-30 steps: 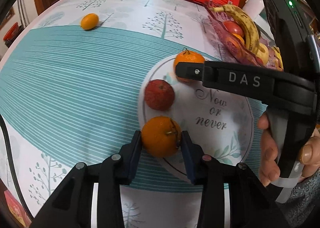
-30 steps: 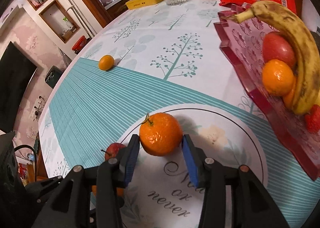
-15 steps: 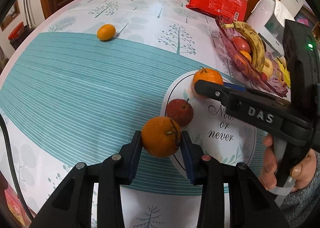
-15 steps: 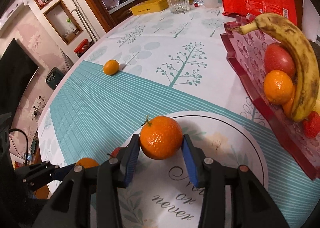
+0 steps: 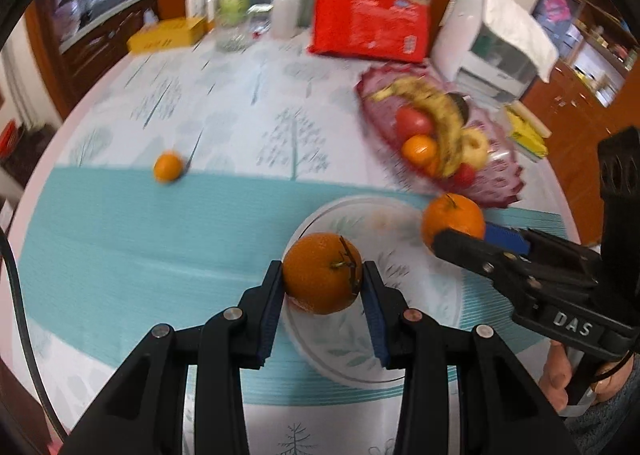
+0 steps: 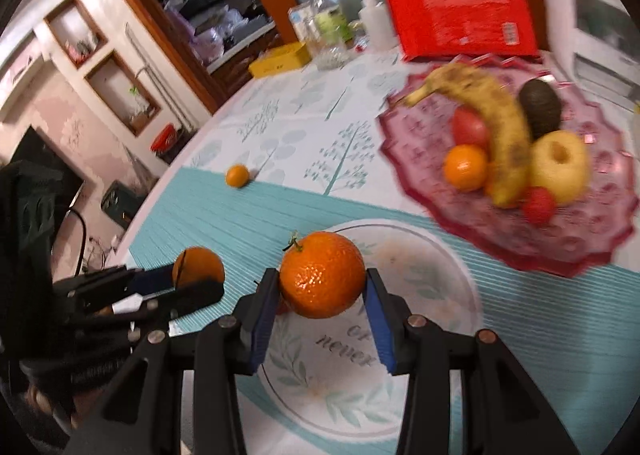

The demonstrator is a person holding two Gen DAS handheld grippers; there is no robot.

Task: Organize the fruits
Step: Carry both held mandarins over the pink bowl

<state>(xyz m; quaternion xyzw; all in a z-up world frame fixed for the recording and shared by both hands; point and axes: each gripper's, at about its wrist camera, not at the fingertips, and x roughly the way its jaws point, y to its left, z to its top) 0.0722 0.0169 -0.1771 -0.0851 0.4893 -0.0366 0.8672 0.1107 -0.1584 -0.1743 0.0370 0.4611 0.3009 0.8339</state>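
Observation:
My left gripper (image 5: 323,287) is shut on a dull orange (image 5: 322,273) and holds it above the white plate (image 5: 420,319). My right gripper (image 6: 322,295) is shut on a bright tangerine with a green stem (image 6: 322,274), also lifted over the plate (image 6: 440,295). Each gripper shows in the other view: the right one with its tangerine (image 5: 454,220), the left one with its orange (image 6: 199,266). A pink fruit dish (image 6: 420,143) with a banana, apple, avocado and small fruits sits beyond the plate. The red apple on the plate is mostly hidden behind the tangerine.
A small orange (image 5: 167,167) lies alone on the tablecloth at the far left. A red bag (image 5: 370,31), a yellow box (image 5: 168,33), bottles and a glass stand along the back edge. A white appliance (image 5: 496,47) stands at the back right.
Both grippers have risen with their fruit and tilted up, so more of the table's far side shows. The red apple has dropped out of the left view.

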